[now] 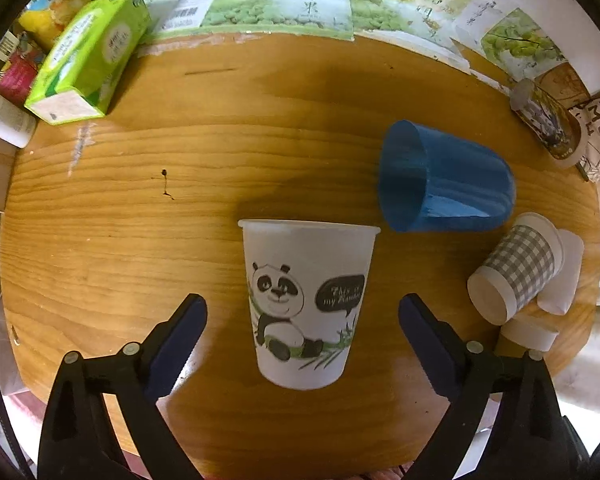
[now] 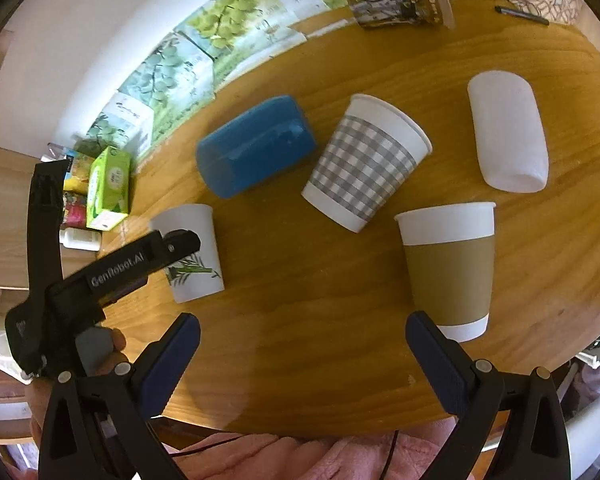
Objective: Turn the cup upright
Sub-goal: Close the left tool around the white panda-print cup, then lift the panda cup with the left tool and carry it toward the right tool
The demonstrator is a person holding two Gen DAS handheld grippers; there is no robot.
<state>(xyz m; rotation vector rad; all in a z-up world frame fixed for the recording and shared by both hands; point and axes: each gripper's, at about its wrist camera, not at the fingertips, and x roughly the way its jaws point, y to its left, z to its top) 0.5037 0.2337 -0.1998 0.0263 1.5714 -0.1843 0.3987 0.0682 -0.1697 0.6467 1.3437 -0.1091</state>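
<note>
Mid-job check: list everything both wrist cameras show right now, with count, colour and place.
Panda-print white paper cup: 1, upright, between left gripper's fingers, untouched.
Blue plastic cup: 1, lying on its side, centre.
Grey-checked paper cup: 1, on its side, beside blue cup.
Brown-sleeved white paper cup: 1, upright, near right gripper.
Frosted white plastic cup: 1, on its side, far right.
Printed brown cup: 1, on its side, table's back edge.
Green tissue box: 1, back left.
Round wooden table: 1.
Left gripper: open.
Right gripper: open.
</note>
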